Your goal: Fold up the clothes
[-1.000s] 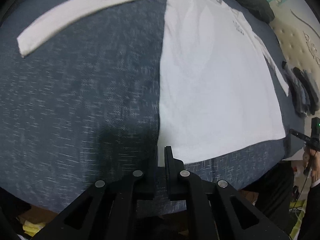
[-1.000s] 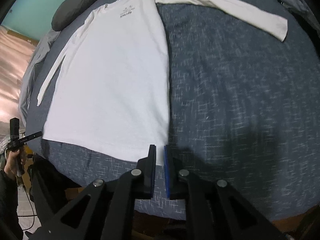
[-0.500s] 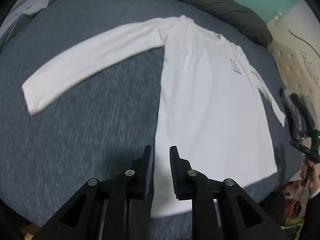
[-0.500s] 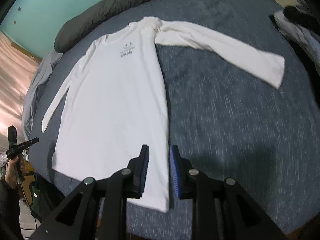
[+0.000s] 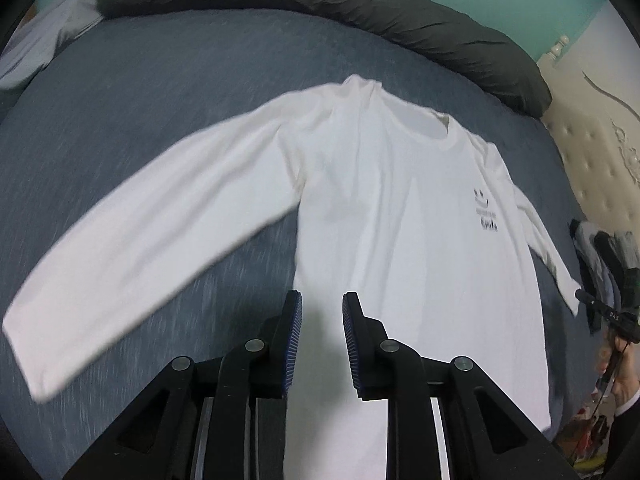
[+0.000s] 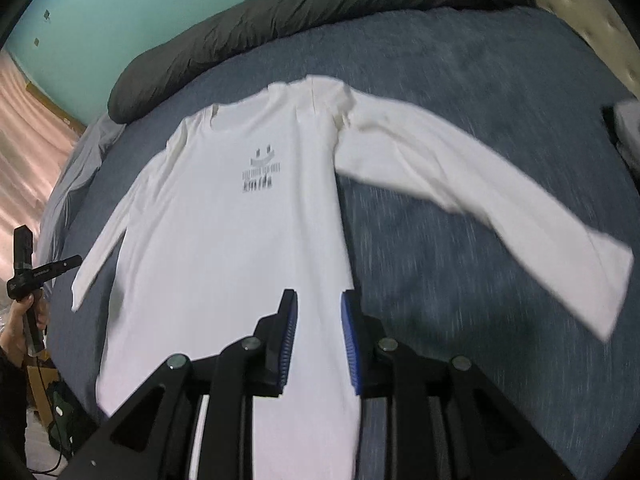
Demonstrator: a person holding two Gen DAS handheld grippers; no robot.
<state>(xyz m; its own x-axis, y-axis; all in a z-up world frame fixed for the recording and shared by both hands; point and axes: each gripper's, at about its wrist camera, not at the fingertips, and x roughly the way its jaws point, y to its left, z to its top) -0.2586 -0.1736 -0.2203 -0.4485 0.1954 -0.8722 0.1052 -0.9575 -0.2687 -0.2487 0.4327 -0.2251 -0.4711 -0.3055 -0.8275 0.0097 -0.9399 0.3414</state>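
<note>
White long-sleeve shirt (image 5: 400, 240) lies flat, print side up, in the middle of the bed (image 5: 180, 80), collar toward the far edge where the dark rolled duvet (image 5: 360, 4) runs, hem toward our near edge. One sleeve (image 6: 480, 192) is flung out wide over the blue cover; the other sleeve (image 6: 108, 240) lies tight along the body. No fold shows in it. Left tongs (image 5: 322, 344) are spread, nothing between them, hovering over the lower body panel; right tongs (image 6: 318, 340) likewise spread and empty, over the side seam near the hem. We judge the fabric thin, light and limp: it'll drape and wrinkle and may drag on the textured cover, so pinch at seams, cuff, shoulder or hem corners, both layers together. Little in the way: pile of dark clothes (image 5: 608, 248) at one side edge, a bystander's hand with a handheld gadget (image 6: 28, 264) off the bed's corner.
</note>
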